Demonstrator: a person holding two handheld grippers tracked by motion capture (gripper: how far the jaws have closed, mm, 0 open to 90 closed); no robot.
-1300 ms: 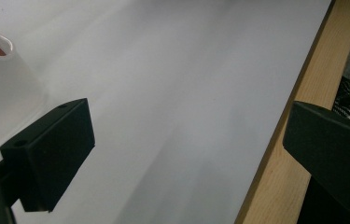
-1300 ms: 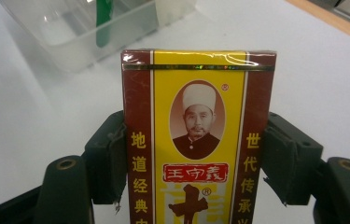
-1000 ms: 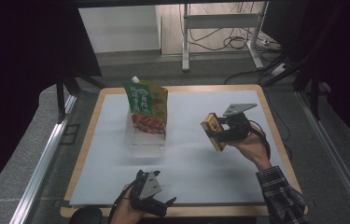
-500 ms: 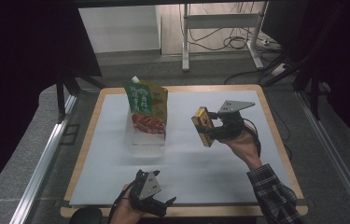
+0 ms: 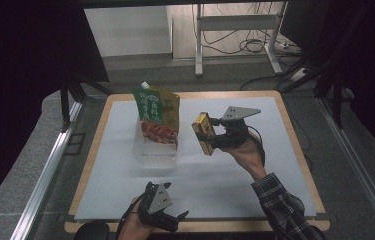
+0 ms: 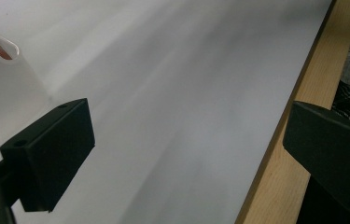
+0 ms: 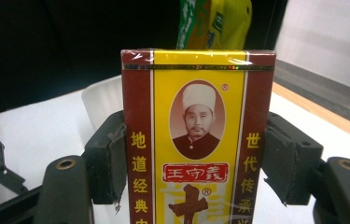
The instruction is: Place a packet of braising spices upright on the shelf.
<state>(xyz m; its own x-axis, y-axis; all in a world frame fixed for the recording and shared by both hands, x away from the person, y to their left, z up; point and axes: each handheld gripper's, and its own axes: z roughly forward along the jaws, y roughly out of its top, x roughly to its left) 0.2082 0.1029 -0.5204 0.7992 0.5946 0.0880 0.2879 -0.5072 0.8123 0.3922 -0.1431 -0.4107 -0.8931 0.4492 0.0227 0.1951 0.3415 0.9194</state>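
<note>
A yellow and maroon box (image 5: 204,133) hangs above the white mat, and my right gripper (image 5: 210,134) is shut on its two sides. Seen along that gripper's jaws, the box (image 7: 196,140) stands upright with a pad (image 7: 111,161) pressed on each maroon edge. To its left a green and yellow pouch (image 5: 156,116) stands in a clear plastic tray (image 5: 152,152); the pouch top (image 7: 214,23) rises behind the box. My left gripper (image 5: 167,220) rests at the mat's front edge with its jaws wide open and nothing between them (image 6: 186,154).
The white mat (image 5: 255,170) lies on a wooden board (image 5: 295,140) whose rim shows all round. Metal rails (image 5: 50,165) flank the table. A desk frame and cables (image 5: 235,40) stand on the floor behind.
My right gripper has carried the box leftward, toward the pouch and tray. The left gripper has stayed where it was.
</note>
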